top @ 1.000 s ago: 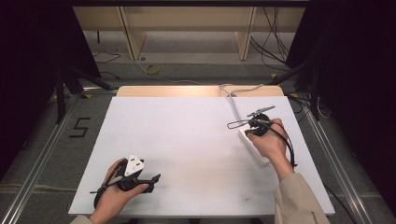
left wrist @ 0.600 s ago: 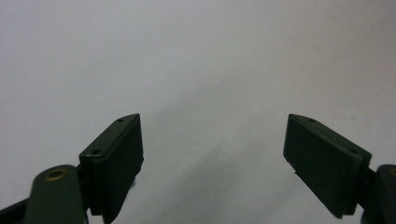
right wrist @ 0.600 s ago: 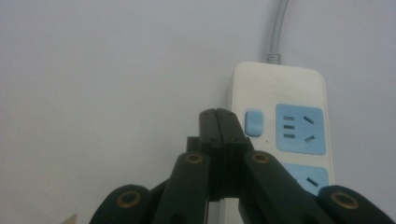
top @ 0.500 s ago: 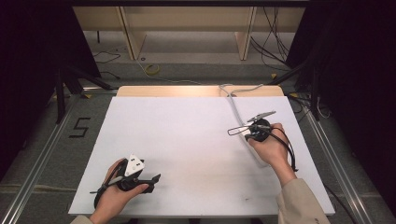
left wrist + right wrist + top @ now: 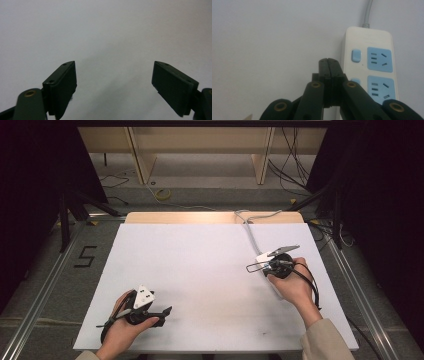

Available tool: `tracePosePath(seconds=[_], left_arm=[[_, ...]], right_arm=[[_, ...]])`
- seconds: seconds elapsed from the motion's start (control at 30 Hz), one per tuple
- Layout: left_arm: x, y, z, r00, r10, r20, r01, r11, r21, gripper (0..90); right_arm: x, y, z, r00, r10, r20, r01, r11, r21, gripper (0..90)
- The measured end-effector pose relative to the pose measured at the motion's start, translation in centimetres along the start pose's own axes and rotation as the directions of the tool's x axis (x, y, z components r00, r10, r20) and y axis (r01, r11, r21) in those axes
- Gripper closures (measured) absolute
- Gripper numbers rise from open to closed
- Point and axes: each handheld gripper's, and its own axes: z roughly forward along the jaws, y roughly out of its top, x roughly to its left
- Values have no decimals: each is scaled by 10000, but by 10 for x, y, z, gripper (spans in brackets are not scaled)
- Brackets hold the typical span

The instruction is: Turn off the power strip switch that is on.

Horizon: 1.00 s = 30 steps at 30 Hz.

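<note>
Right gripper view has the right gripper point(image 5: 328, 61) pressed fully closed on nothing, beside the white power strip point(image 5: 372, 65) at the table's point(image 5: 200, 270) right, while the left gripper point(image 5: 113, 82) gapes wide, empty.

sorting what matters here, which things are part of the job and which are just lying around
Part of the job:
- power strip, white with blue sockets
- its switch button
- right hand-held gripper, shut, beside the strip
- left hand-held gripper, open over bare table

Just lying about:
- yellow coil on the floor
- loose floor cables
- floor marking
</note>
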Motion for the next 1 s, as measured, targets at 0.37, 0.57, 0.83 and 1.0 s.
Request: tracePosePath(seconds=[0.37, 0.57, 0.83, 1.0], left_arm=[[0, 0, 0, 10000, -11, -16, 11, 10000, -6, 199], [0, 0, 0, 10000, -1, -34, 1, 10000, 2, 199], [0, 0, 1, 10000, -32, -32, 32, 10000, 16, 199], [0, 0, 0, 10000, -45, -39, 45, 10000, 22, 199]], right_arm=[[8, -8, -5, 9997, -126, -207, 121, 9996, -267, 900], [15, -15, -7, 9984, -347, -448, 329, 9987, -400, 890], [19, -23, -10, 9975, -379, -602, 342, 9976, -610, 868], [20, -28, -12, 9970, -371, -685, 322, 9970, -705, 861]])
